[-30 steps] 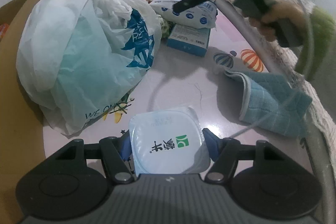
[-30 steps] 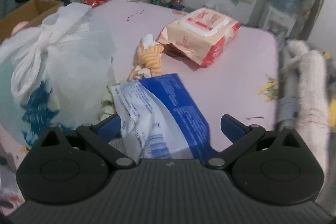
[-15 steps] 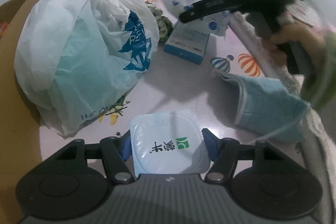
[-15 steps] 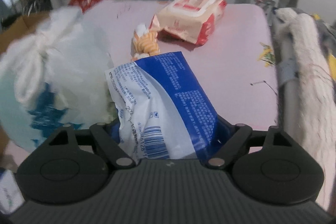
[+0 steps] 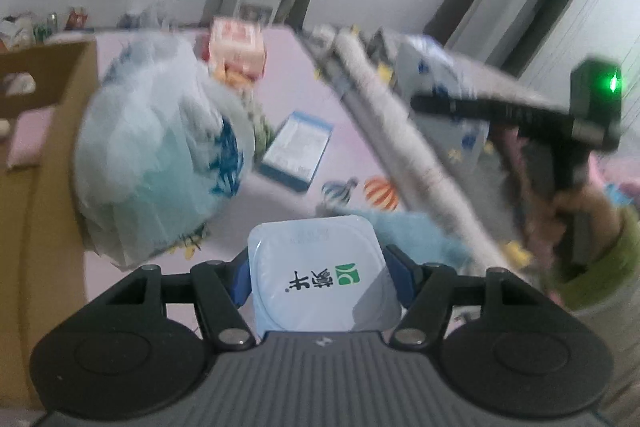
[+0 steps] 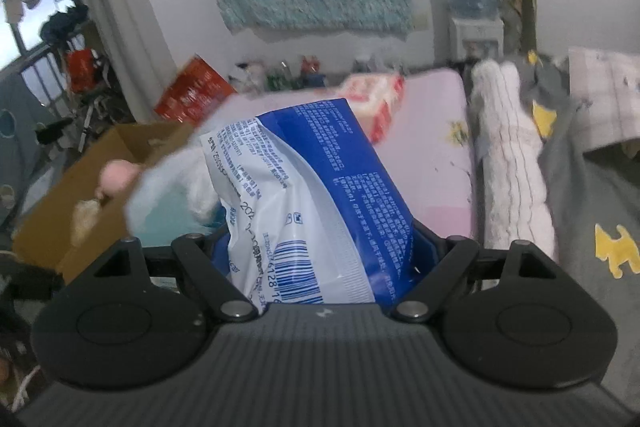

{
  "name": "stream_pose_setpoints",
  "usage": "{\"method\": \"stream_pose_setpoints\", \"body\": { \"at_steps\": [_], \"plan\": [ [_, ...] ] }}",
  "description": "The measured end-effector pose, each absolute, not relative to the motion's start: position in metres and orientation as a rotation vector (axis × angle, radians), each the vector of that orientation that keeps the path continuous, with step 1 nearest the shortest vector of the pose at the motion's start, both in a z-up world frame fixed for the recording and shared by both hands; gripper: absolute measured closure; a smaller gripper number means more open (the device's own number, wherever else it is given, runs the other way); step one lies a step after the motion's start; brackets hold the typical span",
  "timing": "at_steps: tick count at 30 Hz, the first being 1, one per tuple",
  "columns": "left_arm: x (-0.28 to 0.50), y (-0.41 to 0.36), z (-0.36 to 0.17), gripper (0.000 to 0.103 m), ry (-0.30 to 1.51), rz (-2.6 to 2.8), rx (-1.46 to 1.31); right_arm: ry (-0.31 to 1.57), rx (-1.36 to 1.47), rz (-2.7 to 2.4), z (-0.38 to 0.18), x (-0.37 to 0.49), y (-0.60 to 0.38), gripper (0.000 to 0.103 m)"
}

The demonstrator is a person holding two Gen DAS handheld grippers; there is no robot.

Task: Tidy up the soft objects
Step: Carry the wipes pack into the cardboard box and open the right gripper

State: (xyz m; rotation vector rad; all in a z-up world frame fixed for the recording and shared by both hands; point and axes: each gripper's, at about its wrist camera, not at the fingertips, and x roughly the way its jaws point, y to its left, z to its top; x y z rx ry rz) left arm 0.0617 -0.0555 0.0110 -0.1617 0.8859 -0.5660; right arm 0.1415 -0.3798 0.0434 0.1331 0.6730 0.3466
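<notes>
**Both grippers hold packs above the pink mat**

The left gripper (image 5: 318, 277) is clamped on a white square pack with green print (image 5: 320, 279), its blue pads pressing the pack's two sides. The pack sits between the fingers, above the near edge of the pink mat (image 5: 288, 75).

The right gripper (image 6: 324, 255) grips a blue-and-white plastic pack (image 6: 316, 195) with a barcode at its near end. The pack fills the gap between the fingers and rises tilted away from the camera, over the near part of the mat. In the left wrist view this gripper appears to the right of the mat, held by a hand (image 5: 576, 207) in a green sleeve, with the pack blurred beyond its fingers.

On the mat lie a knotted white and teal plastic bag (image 5: 160, 163) at its left side, a flat blue box (image 5: 298, 151) at its middle, and a pink-and-red wipes pack (image 5: 238, 53) at its far end. A blue cloth (image 5: 412, 231) lies at the mat's near right corner. A cardboard box (image 6: 80, 187) stands just beside the mat's left edge, and a rolled white towel (image 6: 512, 163) runs along its right edge.
</notes>
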Motion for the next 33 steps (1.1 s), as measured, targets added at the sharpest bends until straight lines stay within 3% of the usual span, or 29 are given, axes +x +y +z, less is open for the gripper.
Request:
{"method": "stream_pose_setpoints", "body": {
  "at_steps": [2, 5, 7, 8, 16, 20, 23, 27, 33],
  "plan": [
    [0.054, -0.038, 0.029, 0.036, 0.847, -0.559, -0.198, 0.648, 0.135, 0.372, 0.057, 0.13, -0.374, 0.021],
    [0.046, -0.009, 0.053, 0.047, 0.79, -0.53, -0.255, 0.622, 0.156, 0.428, 0.076, 0.124, -0.356, 0.02],
    [0.043, 0.014, 0.065, 0.069, 0.755, -0.492, -0.285, 0.615, 0.172, 0.469, 0.086, 0.125, -0.34, 0.02],
    [0.043, 0.026, 0.07, 0.072, 0.737, -0.474, -0.299, 0.61, 0.179, 0.501, 0.09, 0.128, -0.329, 0.02],
    [0.062, 0.096, 0.043, 0.07, 0.772, -0.277, -0.373, 0.637, 0.183, 0.632, 0.091, 0.159, -0.231, 0.02],
    [0.058, 0.11, 0.031, 0.064, 0.785, -0.258, -0.389, 0.705, 0.229, 0.655, 0.073, 0.171, -0.214, 0.02],
    [0.049, 0.119, 0.032, 0.045, 0.766, -0.222, -0.357, 0.767, 0.244, 0.673, 0.065, 0.173, -0.202, 0.02],
    [0.044, 0.133, 0.037, 0.031, 0.725, -0.111, -0.289, 0.816, 0.294, 0.754, 0.07, 0.166, -0.175, 0.02],
    [0.043, 0.154, 0.036, 0.025, 0.711, -0.003, -0.256, 0.929, 0.358, 0.86, 0.079, 0.179, -0.089, 0.02]
  ]
}}
